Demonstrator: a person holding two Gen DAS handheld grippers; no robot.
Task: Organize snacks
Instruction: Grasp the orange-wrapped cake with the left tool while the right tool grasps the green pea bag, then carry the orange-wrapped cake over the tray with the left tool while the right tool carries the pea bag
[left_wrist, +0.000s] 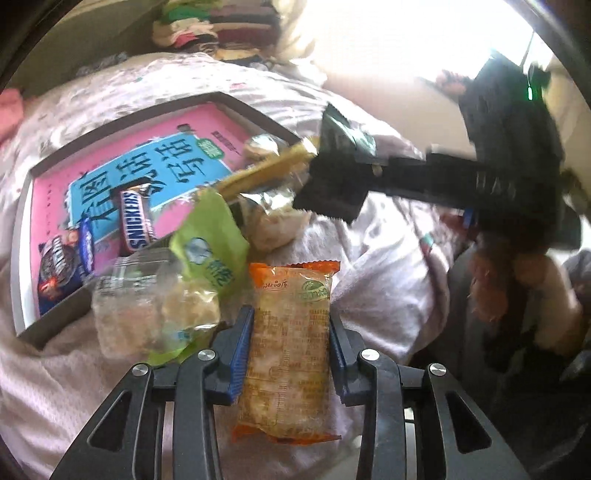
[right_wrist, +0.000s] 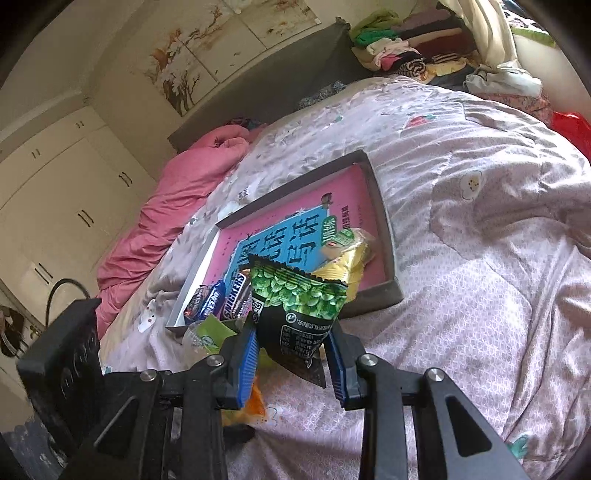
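Snacks first: we've got the left tongs (left_wrist: 291, 354) clamped across the middle of an orange-edged clear pastry packet (left_wrist: 290, 350), its blue pads (left_wrist: 242, 354) pressing both long sides, down on the pale pink quilted bed cover (left_wrist: 388, 258). The right tongs (right_wrist: 291, 354) are squeezed on the bottom of a black-and-green crinkly pea bag (right_wrist: 295, 310), which hangs in the air near the corner of the shallow grey tray (right_wrist: 384, 221).

Just beside the left tongs sits a green-and-clear wrapped pastry (left_wrist: 177, 295), leaning against the tray wall. Inside the tray, on a pink and blue book cover (left_wrist: 155, 173), lie a brown Snickers bar (left_wrist: 136, 218), a blue-wrapped cookie pack (left_wrist: 59, 266) and a yellow packet (right_wrist: 347, 266).

What worries us: both wrappers are slick and puffy, so either could slide out mid-carry. The two tongs are also close, so they might bump over the tray. And the soft bed could tip the tray if we press on it.
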